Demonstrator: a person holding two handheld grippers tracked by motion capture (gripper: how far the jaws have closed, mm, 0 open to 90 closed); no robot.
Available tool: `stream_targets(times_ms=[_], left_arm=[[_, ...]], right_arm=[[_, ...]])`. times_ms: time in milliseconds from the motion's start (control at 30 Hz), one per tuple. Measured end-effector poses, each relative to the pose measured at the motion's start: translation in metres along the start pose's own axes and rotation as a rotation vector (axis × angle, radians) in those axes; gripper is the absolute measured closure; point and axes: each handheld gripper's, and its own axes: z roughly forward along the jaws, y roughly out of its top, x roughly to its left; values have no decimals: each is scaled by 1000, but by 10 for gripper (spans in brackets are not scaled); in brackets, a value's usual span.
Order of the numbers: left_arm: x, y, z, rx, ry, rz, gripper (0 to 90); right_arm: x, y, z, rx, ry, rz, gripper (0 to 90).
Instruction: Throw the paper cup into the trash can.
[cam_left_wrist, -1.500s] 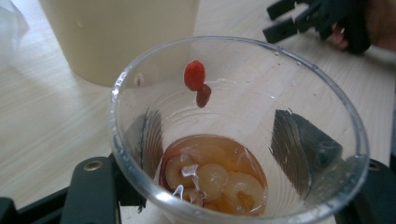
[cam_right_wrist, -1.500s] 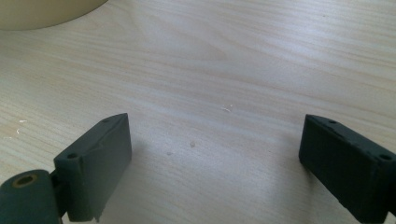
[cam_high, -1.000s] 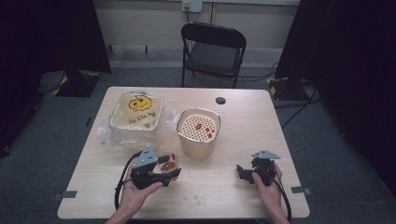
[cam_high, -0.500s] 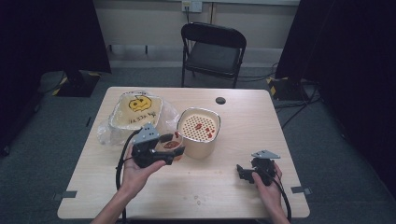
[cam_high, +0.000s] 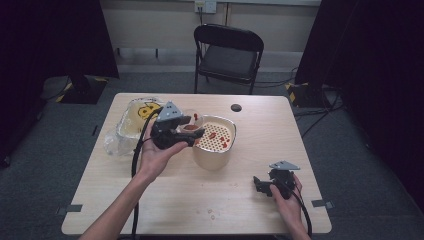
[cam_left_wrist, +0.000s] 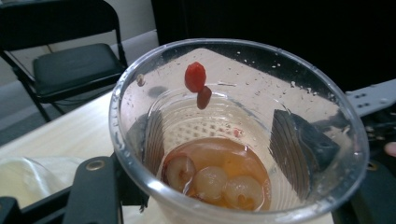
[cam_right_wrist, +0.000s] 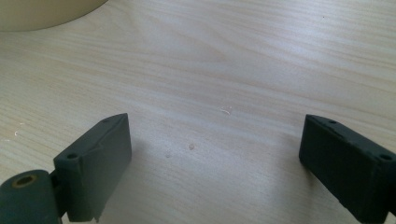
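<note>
The left claw (cam_high: 192, 134) is squeezing a thin, crushable cup (cam_left_wrist: 238, 135) of sloshing fruit between its jaws; the right claw (cam_right_wrist: 224, 158) is gaping wide.

My left gripper (cam_high: 192, 133) holds a clear cup (cam_high: 189, 126) raised at the rim of the cream strainer pot (cam_high: 214, 150), beside the plastic container (cam_high: 131, 125). My right gripper (cam_high: 261, 186) rests low on the table (cam_high: 165, 200), well apart.

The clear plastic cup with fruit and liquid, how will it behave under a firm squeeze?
The clear plastic cup looks thin-walled, so it probably flexes or dents. The left gripper holds it tilted, so its liquid may spill. Wet droplets suggest it is slippery.
</note>
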Motion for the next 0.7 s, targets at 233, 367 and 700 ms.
stream_targets(times_ms=[233,367,700], left_arm=[[14,12,23,90,102,99,367],[18,14,33,142,148,148,377],[10,22,51,216,270,336,390]], right_arm=[[0,0,0,0,0,0,87],[0,0,0,0,0,0,87],[0,0,0,0,0,1,87]])
